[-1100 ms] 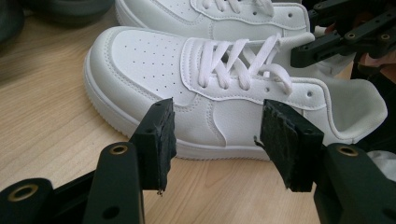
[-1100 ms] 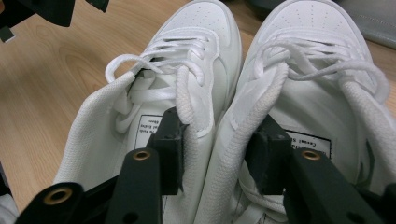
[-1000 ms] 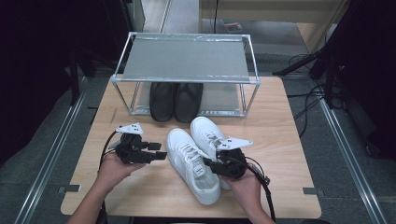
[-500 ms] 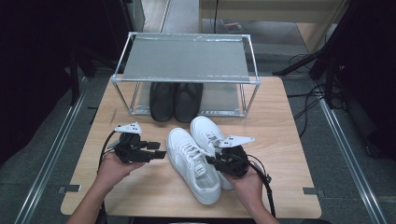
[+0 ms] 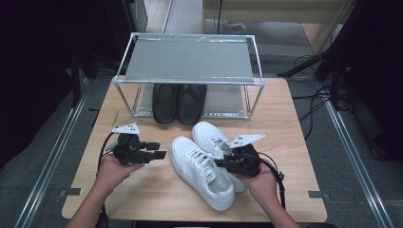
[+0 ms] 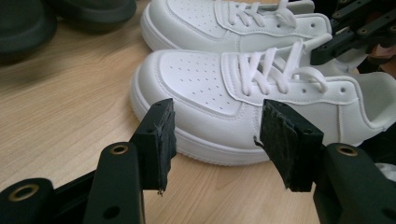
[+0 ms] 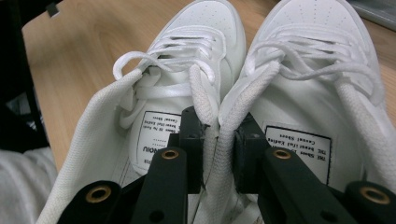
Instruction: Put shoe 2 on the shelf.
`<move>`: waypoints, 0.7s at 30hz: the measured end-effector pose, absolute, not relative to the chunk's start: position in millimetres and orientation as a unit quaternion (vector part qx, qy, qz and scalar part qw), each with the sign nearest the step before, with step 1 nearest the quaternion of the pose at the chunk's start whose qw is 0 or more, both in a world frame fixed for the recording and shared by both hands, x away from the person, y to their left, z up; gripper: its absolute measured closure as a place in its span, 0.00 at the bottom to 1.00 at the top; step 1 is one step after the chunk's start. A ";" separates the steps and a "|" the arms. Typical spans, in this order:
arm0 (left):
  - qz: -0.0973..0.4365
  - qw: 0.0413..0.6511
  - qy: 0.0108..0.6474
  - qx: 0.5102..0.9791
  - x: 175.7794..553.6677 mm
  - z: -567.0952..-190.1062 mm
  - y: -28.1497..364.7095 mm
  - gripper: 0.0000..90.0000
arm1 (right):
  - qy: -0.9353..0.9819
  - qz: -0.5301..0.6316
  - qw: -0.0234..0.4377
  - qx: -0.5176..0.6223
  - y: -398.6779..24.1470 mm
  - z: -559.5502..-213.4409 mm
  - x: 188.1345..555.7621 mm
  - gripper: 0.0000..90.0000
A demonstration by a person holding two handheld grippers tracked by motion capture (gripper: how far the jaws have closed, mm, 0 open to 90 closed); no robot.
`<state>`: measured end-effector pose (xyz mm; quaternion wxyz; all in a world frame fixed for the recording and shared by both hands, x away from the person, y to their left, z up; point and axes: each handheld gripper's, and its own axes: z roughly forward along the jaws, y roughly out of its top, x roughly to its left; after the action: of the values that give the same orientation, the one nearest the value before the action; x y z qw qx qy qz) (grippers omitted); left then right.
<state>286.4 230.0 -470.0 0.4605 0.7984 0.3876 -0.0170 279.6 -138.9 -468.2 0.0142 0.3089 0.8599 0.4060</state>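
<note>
Nearest me, my right gripper [image 5: 227,163] has one jaw inside each of the two white leather lace-up sneakers [image 5: 202,171], at their collars. Its jaws have just been closing, and the right gripper view shows them pinching the two adjoining padded inner collar walls [image 7: 218,140] together between the pads. The pair lies side by side on the light wooden table [image 5: 294,142], heels toward me, toes pointing away and to the left. My left gripper [image 5: 157,150] hovers just beside the nearer sneaker's outer side, apart from it, jaws wide and holding nothing. Farther off, a pair of black slip-on shoes [image 5: 178,102] sits under the metal-framed shoe rack with a grey mesh shelf [image 5: 190,59].
</note>
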 end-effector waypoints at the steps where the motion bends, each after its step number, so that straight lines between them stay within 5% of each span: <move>1: -0.017 0.459 0.389 0.798 286.6 -469.7 230.7 0.51 | 0.863 0.403 0.015 0.304 -139.9 -467.0 279.4 0.87; 21: 0.004 0.460 0.424 0.780 284.3 -468.6 259.5 0.51 | 0.873 0.424 -0.027 0.240 -137.8 -447.8 287.7 0.88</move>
<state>284.3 259.5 -468.6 0.4595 0.7804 0.4239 0.0042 287.7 -137.8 -447.8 -0.0269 0.2399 0.8729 0.4240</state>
